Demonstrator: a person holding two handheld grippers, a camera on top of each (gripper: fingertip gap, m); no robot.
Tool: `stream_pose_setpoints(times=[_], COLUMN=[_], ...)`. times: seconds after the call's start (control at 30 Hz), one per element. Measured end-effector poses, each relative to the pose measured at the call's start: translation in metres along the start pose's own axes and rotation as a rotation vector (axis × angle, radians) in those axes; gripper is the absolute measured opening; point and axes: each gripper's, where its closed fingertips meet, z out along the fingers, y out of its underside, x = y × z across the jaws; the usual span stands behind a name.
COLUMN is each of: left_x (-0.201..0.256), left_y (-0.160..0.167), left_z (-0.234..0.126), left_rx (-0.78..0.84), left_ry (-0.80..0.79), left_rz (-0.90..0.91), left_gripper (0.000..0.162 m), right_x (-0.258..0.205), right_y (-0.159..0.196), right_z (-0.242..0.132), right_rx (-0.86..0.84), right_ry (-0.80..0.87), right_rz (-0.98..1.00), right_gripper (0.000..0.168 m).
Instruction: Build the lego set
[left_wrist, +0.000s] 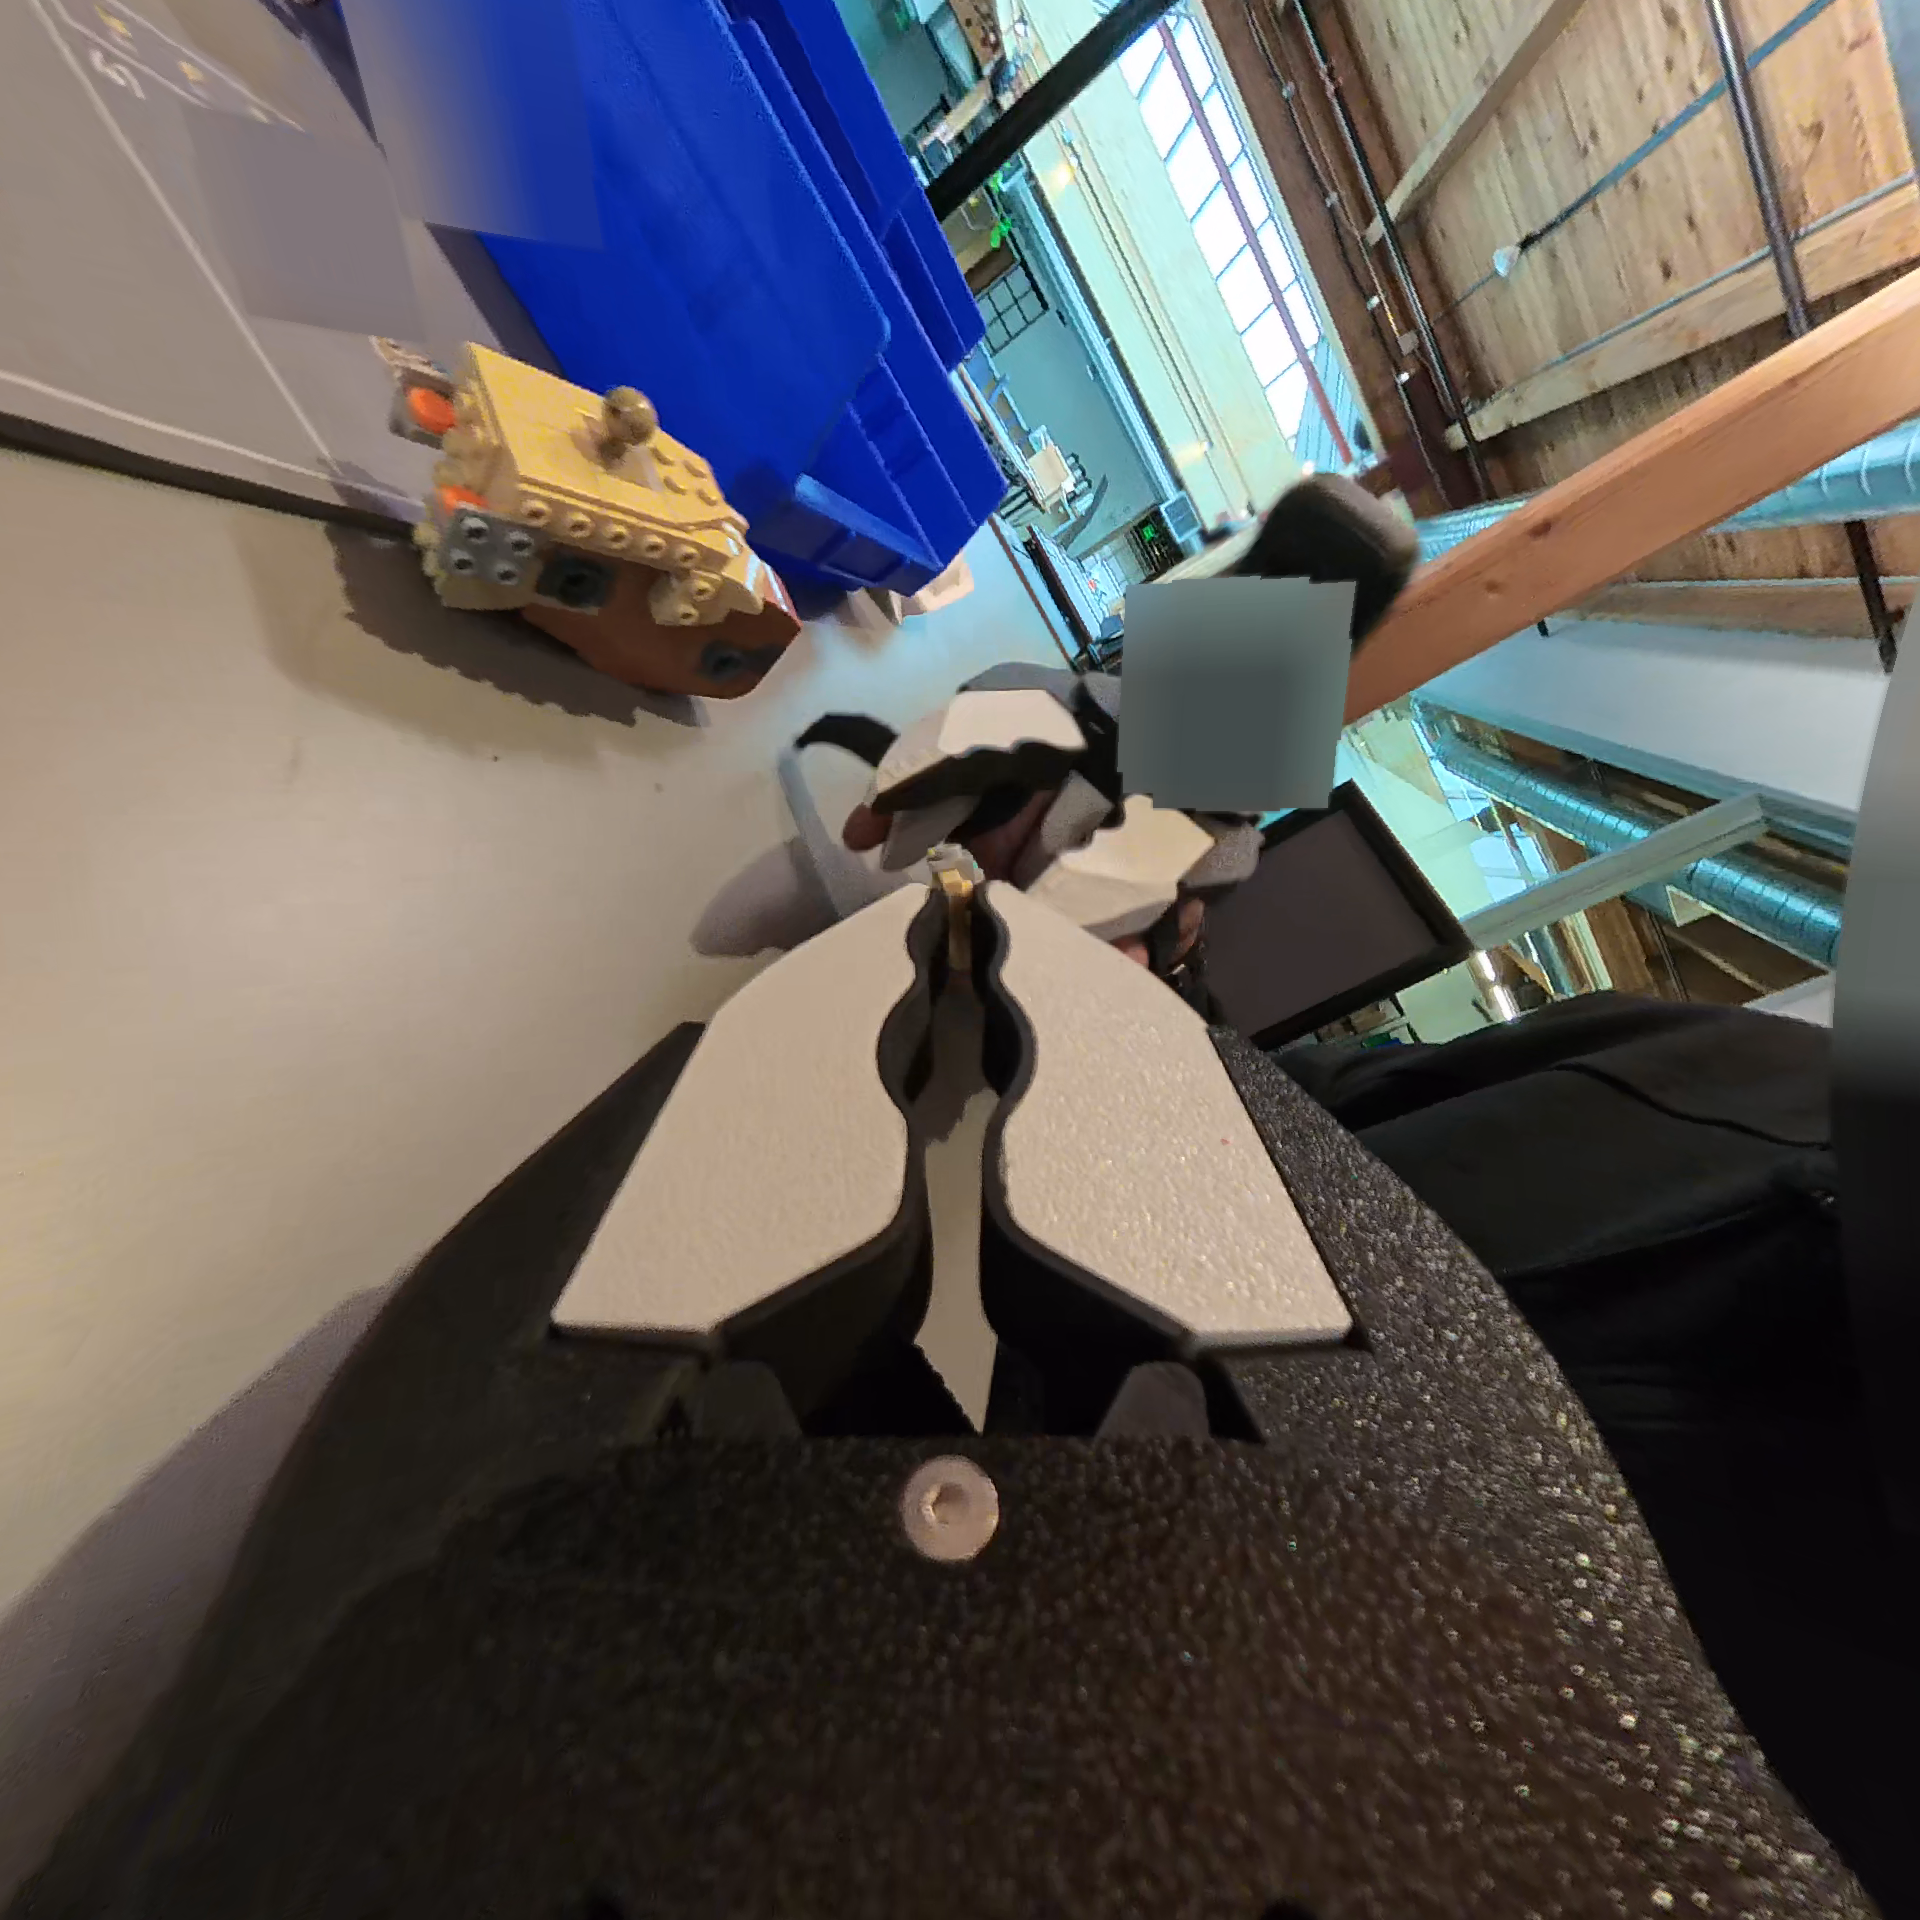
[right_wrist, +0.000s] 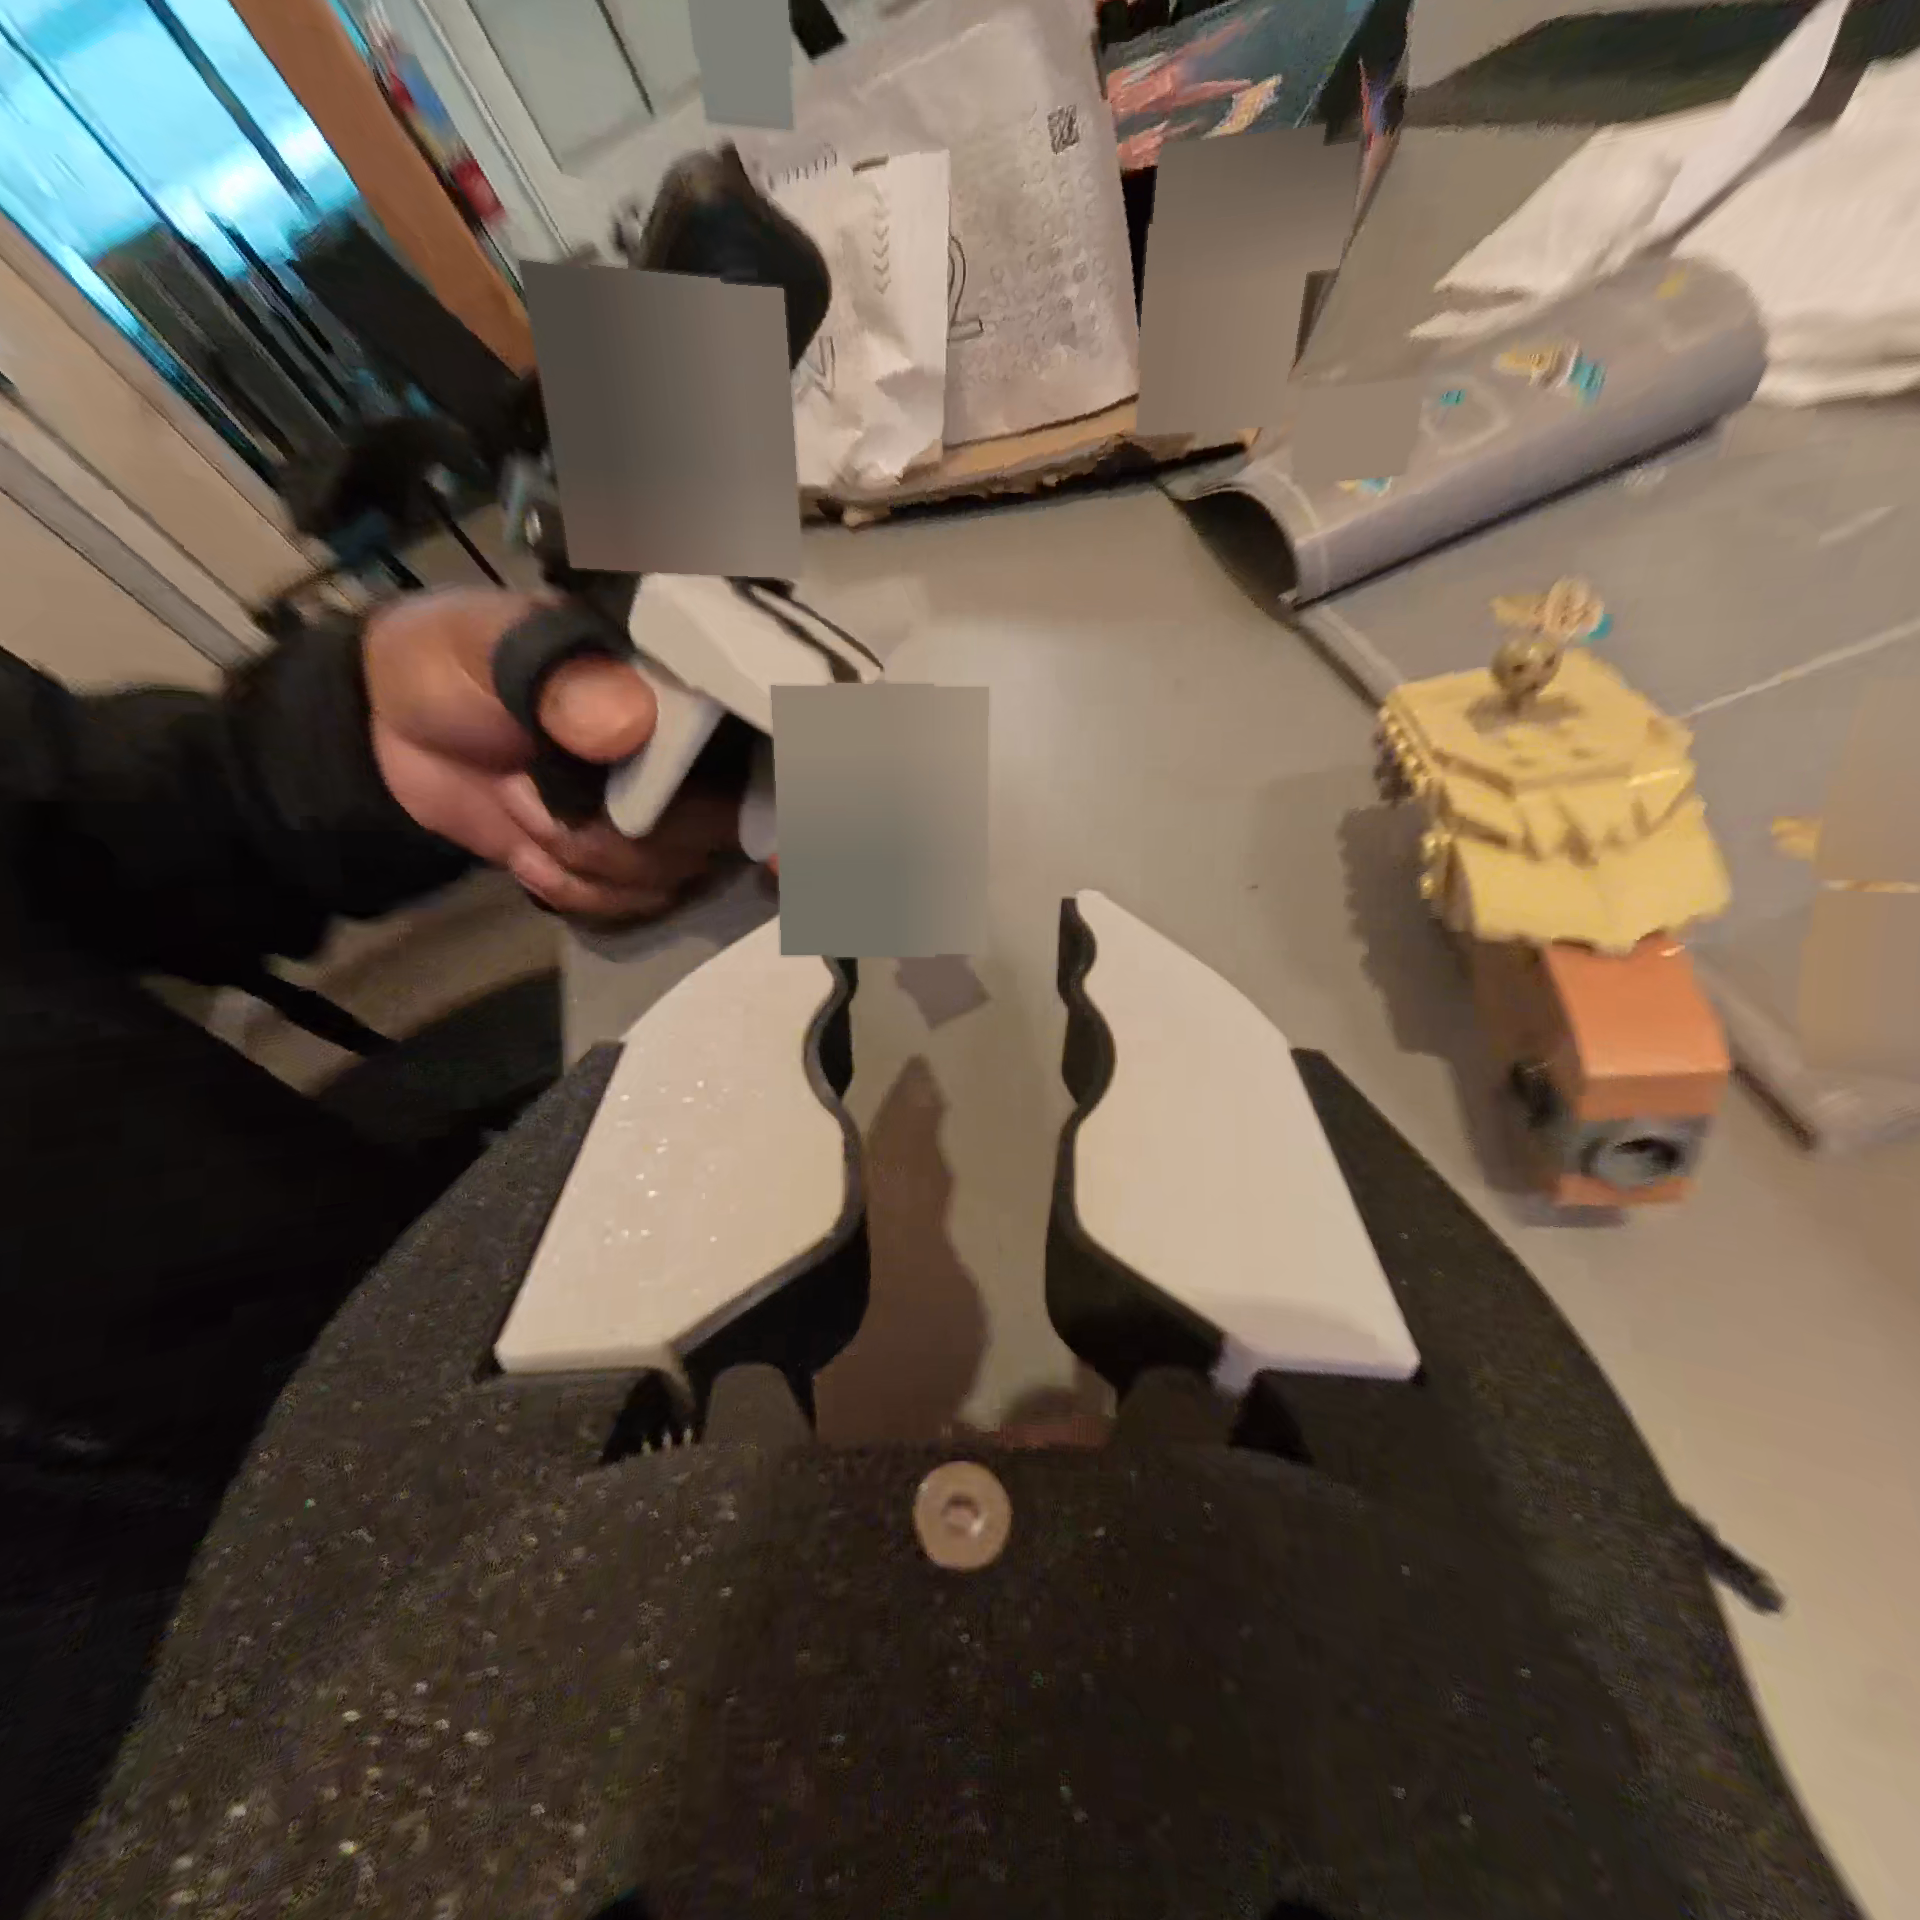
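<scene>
Currently a small gold-coloured piece (left_wrist: 957, 914) sits pinched at the tips of the left gripper (left_wrist: 957, 906), jaws nearly closed on it, held in the air above the table (left_wrist: 208, 831). Judged light, rigid and slick; a tip grip leaves little margin, so it could twist or pop out. The partly built tan-and-brown model (right_wrist: 1558, 831) stands on the table, well apart. The right gripper (right_wrist: 956, 935) is spread wide and empty, facing the left one. Blue bins (left_wrist: 727, 260) stand behind the model.
</scene>
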Motion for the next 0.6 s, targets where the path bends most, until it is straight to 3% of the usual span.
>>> stream_pose_setpoints(times=[0.17,0.6], left_x=[-0.007,-0.004], left_y=[-0.001,0.003], left_z=[-0.001,0.000], left_rx=[0.012,0.012], left_ry=[-0.026,0.028], left_rz=[-0.053,-0.142], left_gripper=[0.004,0.004], right_x=[-0.006,-0.010], right_y=[0.005,-0.002], right_z=[0.007,0.016], right_rx=[-0.042,-0.041], right_ry=[0.023,-0.022], right_rz=[-0.255,-0.341], right_gripper=[0.040,0.031])
